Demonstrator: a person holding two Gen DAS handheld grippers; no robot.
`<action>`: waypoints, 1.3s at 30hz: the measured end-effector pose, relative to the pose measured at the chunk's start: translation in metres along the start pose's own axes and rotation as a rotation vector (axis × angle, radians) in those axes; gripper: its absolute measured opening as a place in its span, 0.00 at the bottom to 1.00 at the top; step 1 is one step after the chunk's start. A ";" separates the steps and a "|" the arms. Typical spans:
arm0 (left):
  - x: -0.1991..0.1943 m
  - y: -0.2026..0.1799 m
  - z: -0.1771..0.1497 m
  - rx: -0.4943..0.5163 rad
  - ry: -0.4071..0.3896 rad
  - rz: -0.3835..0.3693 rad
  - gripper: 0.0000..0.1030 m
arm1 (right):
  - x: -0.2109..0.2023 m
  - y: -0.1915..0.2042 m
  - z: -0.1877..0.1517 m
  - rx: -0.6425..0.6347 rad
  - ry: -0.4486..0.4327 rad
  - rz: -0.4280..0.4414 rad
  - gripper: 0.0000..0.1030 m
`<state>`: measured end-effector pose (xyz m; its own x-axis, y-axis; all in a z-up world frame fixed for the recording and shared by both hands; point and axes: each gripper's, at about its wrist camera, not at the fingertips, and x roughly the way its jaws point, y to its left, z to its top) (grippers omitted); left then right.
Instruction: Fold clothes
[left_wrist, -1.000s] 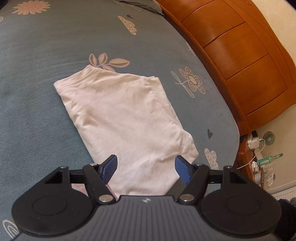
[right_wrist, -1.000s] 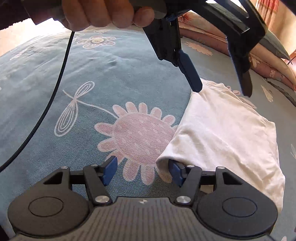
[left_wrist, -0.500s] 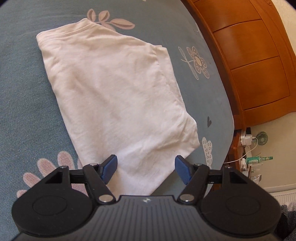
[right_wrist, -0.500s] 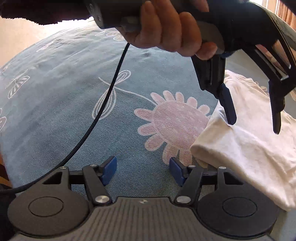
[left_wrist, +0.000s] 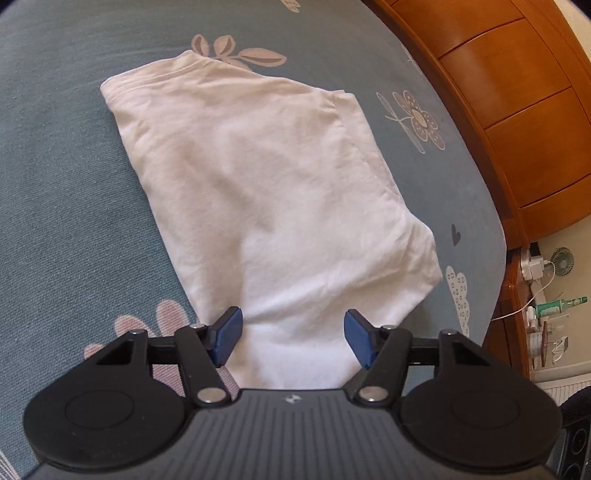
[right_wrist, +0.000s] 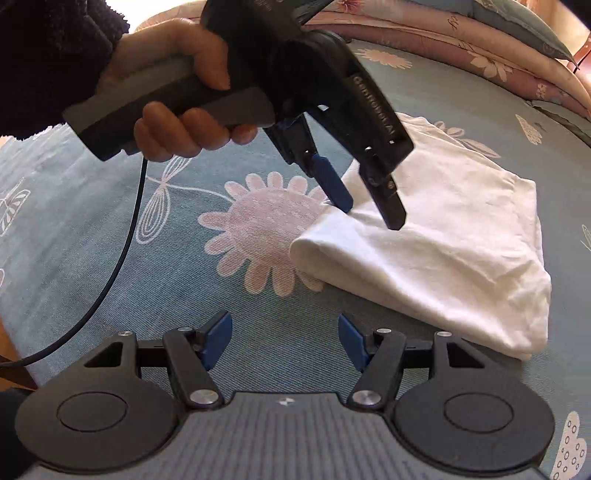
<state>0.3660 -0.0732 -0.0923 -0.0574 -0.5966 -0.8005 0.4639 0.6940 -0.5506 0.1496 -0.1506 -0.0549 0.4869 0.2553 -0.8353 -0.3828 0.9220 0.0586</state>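
Right wrist view: the left tool (right_wrist: 373, 216) is closing over the folded white cotton T-shirt (right_wrist: 443, 240) without pinching it yet. It could grab just the top layer and undo the fold on the teal floral bed sheet (right_wrist: 258, 332). The right tool (right_wrist: 283, 341) is released, holding nothing.

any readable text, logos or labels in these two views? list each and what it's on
No text reads cleanly.
Raised lettering on the left gripper arm: blurred and upside down, unreadable.
Small logo mark on each gripper's body, right gripper: a symbol, no letters.
Green bottle label: too small.
White T-shirt: no print.
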 end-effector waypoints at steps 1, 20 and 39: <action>-0.002 0.001 0.001 -0.016 -0.003 -0.003 0.58 | -0.001 -0.005 0.001 0.013 0.003 -0.006 0.66; -0.018 -0.067 -0.012 0.333 -0.092 0.209 0.61 | -0.003 -0.145 0.012 0.369 -0.097 -0.214 0.28; 0.028 -0.111 -0.046 0.599 -0.002 0.237 0.67 | 0.024 -0.179 0.037 0.377 -0.066 -0.134 0.36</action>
<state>0.2718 -0.1483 -0.0643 0.1092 -0.4559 -0.8833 0.8770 0.4625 -0.1302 0.2586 -0.2985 -0.0656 0.5669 0.1322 -0.8131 -0.0038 0.9875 0.1579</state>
